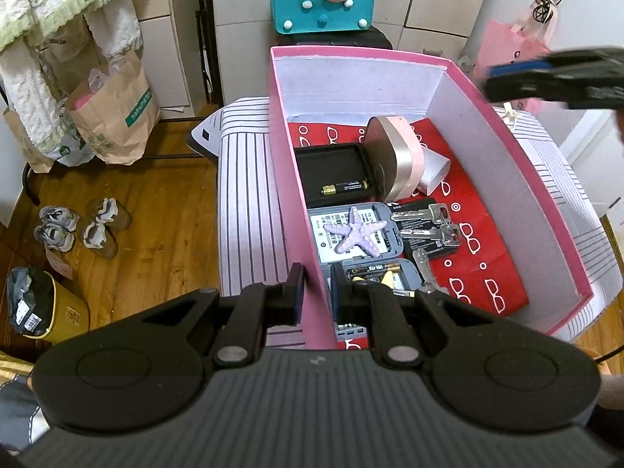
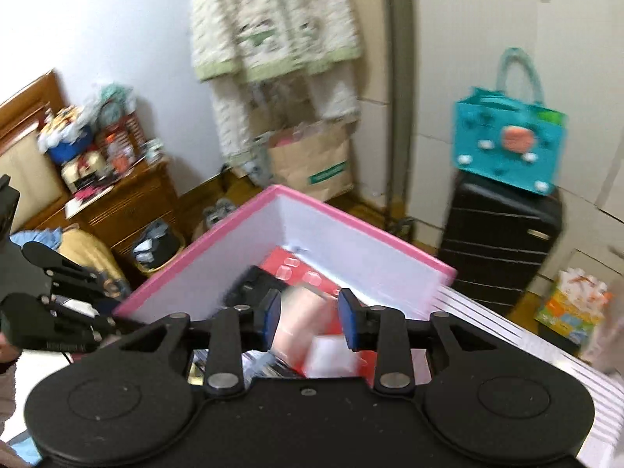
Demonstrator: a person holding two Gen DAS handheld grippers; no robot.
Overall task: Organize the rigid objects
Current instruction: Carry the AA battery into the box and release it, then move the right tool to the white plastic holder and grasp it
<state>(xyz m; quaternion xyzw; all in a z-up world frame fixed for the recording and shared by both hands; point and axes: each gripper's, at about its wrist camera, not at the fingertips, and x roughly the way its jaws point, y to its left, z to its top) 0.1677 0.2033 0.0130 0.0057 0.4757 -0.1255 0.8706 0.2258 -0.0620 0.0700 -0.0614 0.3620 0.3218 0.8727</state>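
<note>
Pink box (image 1: 296, 179) on the striped bed (image 1: 249, 195), left gripper (image 1: 316, 292) clamped on its wall

The box is pink outside, white inside, with a red glasses-print liner (image 1: 479, 257); it holds a purple starfish (image 1: 357, 232) on a grey case (image 1: 374, 269), keys (image 1: 427, 222), a black tray (image 1: 335, 171) with 1 battery (image 1: 345, 187), and a pink round case (image 1: 394, 156); the left fingers (image 1: 294, 292) straddle the near-left wall, closed on it; the right gripper (image 2: 310, 325) hangs above the box, its fingers spread and holding nothing; the liner's right half lies bare.
</note>
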